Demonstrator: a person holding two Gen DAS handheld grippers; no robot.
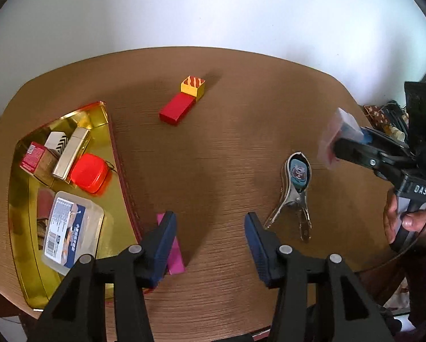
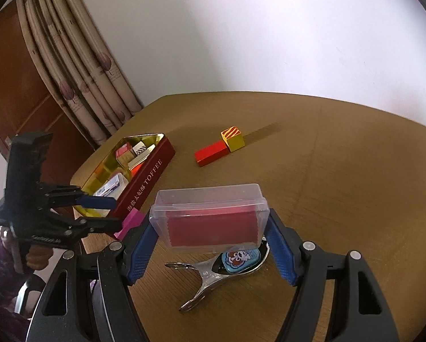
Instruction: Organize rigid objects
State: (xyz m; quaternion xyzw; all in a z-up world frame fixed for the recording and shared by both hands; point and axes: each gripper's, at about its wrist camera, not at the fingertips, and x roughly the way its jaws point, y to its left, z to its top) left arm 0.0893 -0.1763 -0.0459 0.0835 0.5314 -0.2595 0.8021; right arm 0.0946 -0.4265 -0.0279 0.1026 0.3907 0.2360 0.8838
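Two wrist fisheyes, both looking down across one brown bench [image 1: 227, 148] from above its near edge.

The left view sits close over the near left part, aimed steeply down past its own tongs [image 1: 210, 245], with the gold tin [image 1: 22, 228] at its left edge and the right tongs [image 1: 341, 148] entering from the right. The right view looks from the right at a shallower slant toward the far left, past its own tongs [image 2: 210, 245], taking in wall, a curtain [image 2: 79, 65] and the left tongs [image 2: 110, 213] at its left. Both share the tin [image 2: 153, 171], the red block [image 1: 176, 111] [image 2: 211, 152], the metal clip [image 1: 294, 199] [image 2: 213, 273] and the pink block [image 1: 176, 256] [image 2: 130, 222].
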